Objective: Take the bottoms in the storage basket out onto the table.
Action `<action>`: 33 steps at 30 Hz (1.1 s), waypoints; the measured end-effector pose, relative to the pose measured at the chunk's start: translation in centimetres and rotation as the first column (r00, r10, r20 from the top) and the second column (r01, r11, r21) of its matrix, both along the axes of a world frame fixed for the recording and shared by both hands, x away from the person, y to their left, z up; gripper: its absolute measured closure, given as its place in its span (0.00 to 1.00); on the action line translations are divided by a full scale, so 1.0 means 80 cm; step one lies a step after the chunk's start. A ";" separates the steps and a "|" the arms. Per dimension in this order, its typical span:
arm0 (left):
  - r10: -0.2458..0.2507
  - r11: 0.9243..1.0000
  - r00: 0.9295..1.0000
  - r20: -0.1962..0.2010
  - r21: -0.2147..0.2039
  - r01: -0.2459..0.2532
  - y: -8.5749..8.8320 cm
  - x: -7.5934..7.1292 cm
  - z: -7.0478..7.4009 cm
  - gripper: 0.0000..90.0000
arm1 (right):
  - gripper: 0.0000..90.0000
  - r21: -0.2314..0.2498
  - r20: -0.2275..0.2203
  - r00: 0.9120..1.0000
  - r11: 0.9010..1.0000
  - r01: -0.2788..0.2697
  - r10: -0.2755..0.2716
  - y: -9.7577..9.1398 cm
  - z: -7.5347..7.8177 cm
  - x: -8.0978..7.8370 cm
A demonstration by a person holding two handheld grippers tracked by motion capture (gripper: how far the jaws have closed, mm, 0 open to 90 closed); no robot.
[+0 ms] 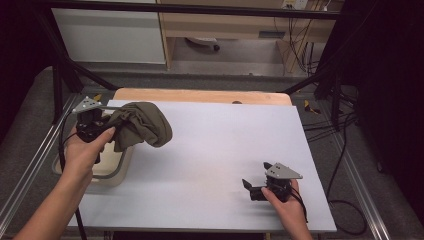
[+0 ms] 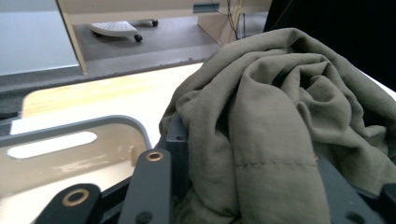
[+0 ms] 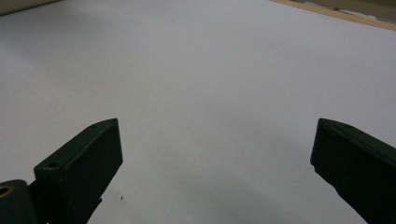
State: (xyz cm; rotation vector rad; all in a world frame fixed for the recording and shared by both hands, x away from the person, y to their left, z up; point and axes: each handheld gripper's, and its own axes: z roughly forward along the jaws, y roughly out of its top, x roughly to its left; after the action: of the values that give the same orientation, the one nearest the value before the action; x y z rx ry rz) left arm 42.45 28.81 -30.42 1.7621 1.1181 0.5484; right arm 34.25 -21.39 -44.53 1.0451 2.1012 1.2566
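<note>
Cloth (image 1: pixel 142 125), an olive bundle, hangs bunched from the left tongs (image 1: pixel 107 125) above the left part of the desk (image 1: pixel 215 150), partly over the tub (image 1: pixel 117 170) that sits at the desk's left edge and partly over the white surface beside it. In the left gripper view the left tongs are pinching the cloth (image 2: pixel 266 126), whose folds drape over both jaws, with the tub's grey rim (image 2: pixel 93 123) just below and to the side. The tub looks empty inside as far as can be seen. So the lift seems done: the cloth is clear of the tub and off the desk. What is left, I judge, is to carry it over the open surface, lay it down and perhaps spread or fold it. The right tongs (image 1: pixel 256 189) rest near the desk's front right, spread wide with nothing between them, well apart from the cloth and not yet taking part.
</note>
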 end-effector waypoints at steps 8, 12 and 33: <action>-0.038 0.999 0.999 -0.006 0.009 0.038 -0.025 -0.001 -0.008 0.71 | 0.03 -0.001 0.001 1.000 1.000 -0.001 0.001 0.000 0.000 0.000; -0.050 0.999 0.999 -0.010 0.015 0.050 -0.033 0.000 -0.009 0.71 | 0.03 0.002 0.001 1.000 1.000 0.000 0.000 0.000 0.000 0.000; -0.132 0.991 0.989 -0.064 -0.034 0.130 -0.094 0.002 -0.057 0.71 | 0.03 0.003 0.004 1.000 1.000 0.005 -0.005 -0.003 0.001 0.000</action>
State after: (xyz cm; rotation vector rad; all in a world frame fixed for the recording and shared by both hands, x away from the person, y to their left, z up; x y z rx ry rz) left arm 42.60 21.27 -35.01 1.8245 1.0409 0.3949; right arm 34.25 -21.64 -44.41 1.0477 2.0927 1.2592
